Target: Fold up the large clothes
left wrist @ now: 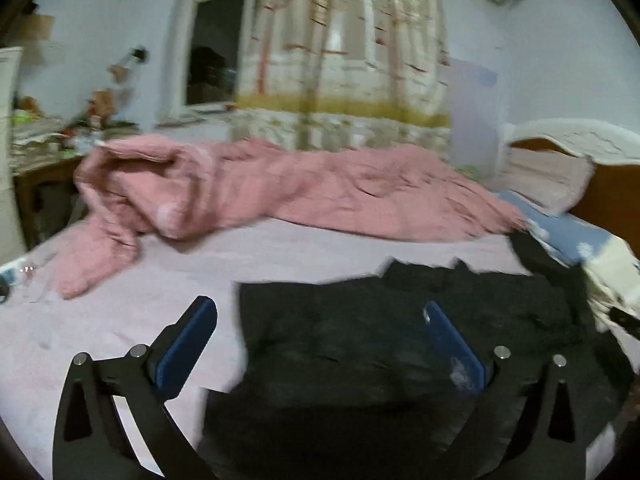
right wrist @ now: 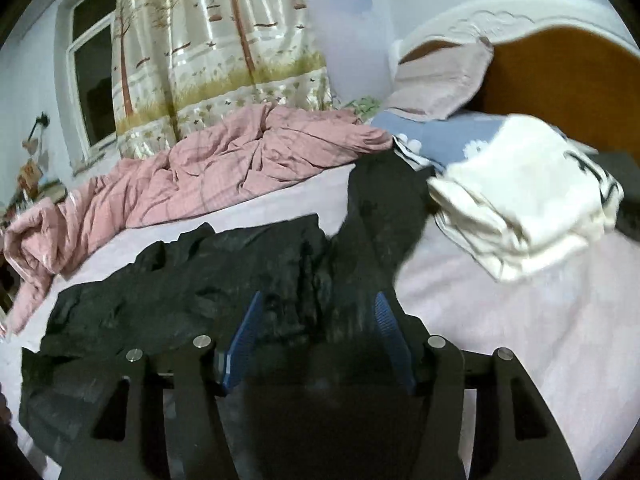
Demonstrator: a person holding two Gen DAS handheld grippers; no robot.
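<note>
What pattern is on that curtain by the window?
Birch-like tree trunks over grass, on the curtain; clearest in the right wrist view.

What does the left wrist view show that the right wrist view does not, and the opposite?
Only the left wrist view shows the cluttered side table by the bed and the left gripper, open. Only the right wrist view shows the folded white garment whole, the full wooden headboard and the right gripper, open. Both show the black garment, the pink quilt and the tree-print curtain.
</note>
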